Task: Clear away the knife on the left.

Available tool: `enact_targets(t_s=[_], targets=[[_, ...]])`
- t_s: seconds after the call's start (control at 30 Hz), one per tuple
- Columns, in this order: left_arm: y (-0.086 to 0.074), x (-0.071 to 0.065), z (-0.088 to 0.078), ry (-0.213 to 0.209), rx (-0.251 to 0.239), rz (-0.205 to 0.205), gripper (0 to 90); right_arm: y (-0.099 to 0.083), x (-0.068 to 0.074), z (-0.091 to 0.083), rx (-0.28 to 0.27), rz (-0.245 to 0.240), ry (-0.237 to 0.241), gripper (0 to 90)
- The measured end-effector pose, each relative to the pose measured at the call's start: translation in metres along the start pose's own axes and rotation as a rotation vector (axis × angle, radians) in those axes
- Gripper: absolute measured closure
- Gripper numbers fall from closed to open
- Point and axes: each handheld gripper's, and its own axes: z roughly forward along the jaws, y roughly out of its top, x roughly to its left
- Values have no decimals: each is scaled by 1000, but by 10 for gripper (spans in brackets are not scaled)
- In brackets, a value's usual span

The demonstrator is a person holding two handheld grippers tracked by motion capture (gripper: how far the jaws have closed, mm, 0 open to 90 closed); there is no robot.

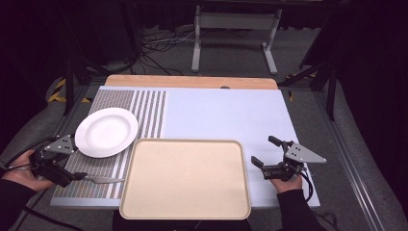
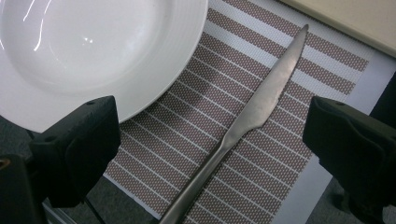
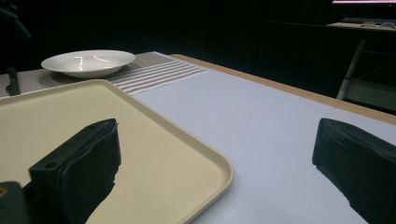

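Since the knife (image 2: 252,116) lies flat on the striped mat at the plate's (image 1: 106,132) five o'clock, between your left gripper's (image 2: 212,135) spread jaws, lower squarely and pinch its handle.

Left tongs (image 1: 79,177): held low at the near left corner of the desk, jaws spread wide apart and pointing to the right, nothing gripped between them. Left hand (image 1: 21,175) wraps the grip from behind, dark sleeve entering from below. Right tongs (image 1: 264,151): held at the near right, jaws wide apart, angled left and forward, nothing between them. Right hand (image 1: 288,184) grips from beneath.
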Motion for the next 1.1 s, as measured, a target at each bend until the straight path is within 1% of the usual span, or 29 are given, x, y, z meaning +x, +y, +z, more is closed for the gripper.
enact_targets(t_s=[0.07,0.1,0.2,0.3,0.33,0.4,0.43,0.5,0.53,0.6,0.63,0.67,0.73,0.77,0.8,0.83,0.9,0.93,0.97,1.03,1.07,1.1], targets=[[0,1,1,-2,16,4,52,0,0,0,1,2,1,14],[1,1,2,-11,23,6,52,0,-1,1,-1,2,-3,12],[2,0,5,-19,52,22,52,0,-2,2,-1,11,-5,10],[1,1,8,-32,62,37,56,0,-2,1,-5,11,-12,4],[0,3,9,-48,71,43,60,0,-2,1,-7,17,-12,1],[0,5,12,-48,90,51,63,-1,-3,0,-10,28,-18,1],[-1,6,13,-45,101,66,63,-1,-3,0,-9,29,-19,1],[-1,6,16,-59,129,94,70,-1,-3,1,-9,27,-21,1],[-1,6,16,-59,129,94,74,-1,-3,1,-4,23,-20,1],[-1,8,19,-70,151,118,86,-1,-2,1,-4,18,-18,1],[-2,9,21,-75,164,127,107,-1,-2,2,-6,21,-13,1],[-2,10,21,-69,168,131,107,-1,-2,2,-6,21,-13,1],[-3,11,24,-77,206,152,139,-1,-2,1,-3,23,-13,1],[-3,11,26,-71,217,162,158,-1,-1,1,-7,23,-12,1],[-2,12,27,-66,241,178,174,-1,-2,1,-9,20,-12,1],[-2,11,28,-69,254,181,184,-1,-2,0,-6,23,-13,1],[-1,11,33,-62,304,210,197,-1,-2,0,0,25,-10,1],[0,11,35,-65,334,232,203,-2,-2,1,2,30,-7,1],[0,10,36,-60,335,225,218,-2,-2,1,4,29,-4,1],[1,11,38,-71,354,241,233,-2,-2,1,6,30,-4,1],[1,11,40,-83,353,236,242,-2,-2,1,6,34,-6,1],[1,11,40,-83,362,232,256,-2,-2,0,4,31,-6,1]])
